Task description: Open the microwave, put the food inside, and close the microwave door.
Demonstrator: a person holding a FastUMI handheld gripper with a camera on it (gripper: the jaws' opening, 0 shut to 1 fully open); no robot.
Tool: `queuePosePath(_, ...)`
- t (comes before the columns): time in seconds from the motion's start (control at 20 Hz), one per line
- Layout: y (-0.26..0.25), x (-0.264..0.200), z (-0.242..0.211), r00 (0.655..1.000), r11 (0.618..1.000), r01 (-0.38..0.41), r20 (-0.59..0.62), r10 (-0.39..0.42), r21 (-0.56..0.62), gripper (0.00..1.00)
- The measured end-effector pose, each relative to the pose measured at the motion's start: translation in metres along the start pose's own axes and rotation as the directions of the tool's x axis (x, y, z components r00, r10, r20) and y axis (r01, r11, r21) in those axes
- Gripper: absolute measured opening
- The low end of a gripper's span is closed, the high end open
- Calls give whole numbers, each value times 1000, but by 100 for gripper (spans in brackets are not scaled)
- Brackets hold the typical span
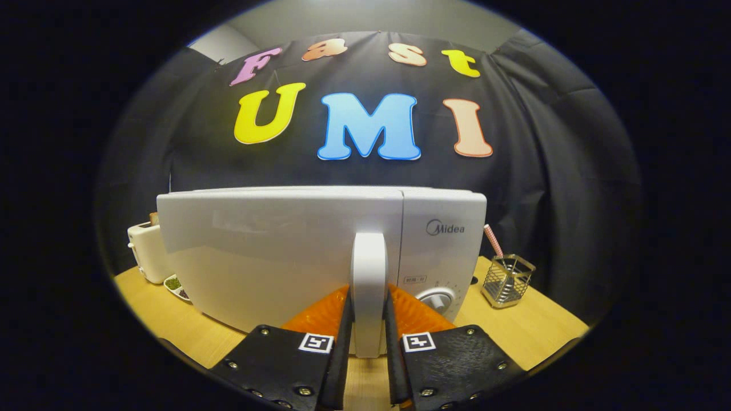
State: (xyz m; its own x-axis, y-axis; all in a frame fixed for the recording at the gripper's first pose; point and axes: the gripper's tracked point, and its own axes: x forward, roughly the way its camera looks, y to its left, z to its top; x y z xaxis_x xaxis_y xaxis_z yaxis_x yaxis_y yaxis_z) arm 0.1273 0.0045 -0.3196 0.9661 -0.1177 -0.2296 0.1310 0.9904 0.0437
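White plastic takes up most of the scene: the microwave (320,251) stands on a wooden table (514,331) directly ahead of the tongs (369,325), its door shut flush with the body. The door's upright white handle (369,285) sits between the two fingers (341,337), and both press against its sides, so the tongs are clenched on the handle. Just beyond the right finger, on the microwave's control panel, a round dial (437,299) shows low down.

Farther off past the right finger, well clear of the microwave, a square wire-and-glass holder (507,279) stands on the table with a striped pink-and-white straw (493,241) leaning out of it. Past the left finger, beside the microwave's far corner, a white toaster (147,251) stands with something brown sticking out of its top; what it is cannot be made out. Just in front of the toaster lies a small shallow dish (177,287) holding something green and something dark, too small to identify. Black cloth (559,171) hangs behind everything as the booth's wall.
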Motion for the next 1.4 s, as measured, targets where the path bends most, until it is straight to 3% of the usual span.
queuePosePath(0.1, 1, 0, 2, 1000, 1000, 8, 11, -8, 20, 23)
queuePosePath(0.15, 2, 0, -1, 1000, 1000, 14, 9, -14, 1, 13)
queuePosePath(0.2, 1, -1, 0, 1000, 1000, 13, 10, -13, 11, 13)
queuePosePath(0.25, 2, 1, 0, 1000, 1000, 12, 4, -12, 25, 6)
queuePosePath(0.8, 3, -4, 0, 1000, 999, 21, -16, -21, 27, 6)
queuePosePath(1.0, 17, -56, -11, 1000, 1000, 14, -17, -14, -19, 6)
queuePosePath(1.3, 51, -124, -26, 984, 990, -131, -129, 124, -48, 6)
queuePosePath(1.35, 57, -137, -26, 978, 984, -165, -142, 154, -67, 21)
queuePosePath(1.4, 63, -150, -25, 971, 976, -199, -153, 184, -85, 24)
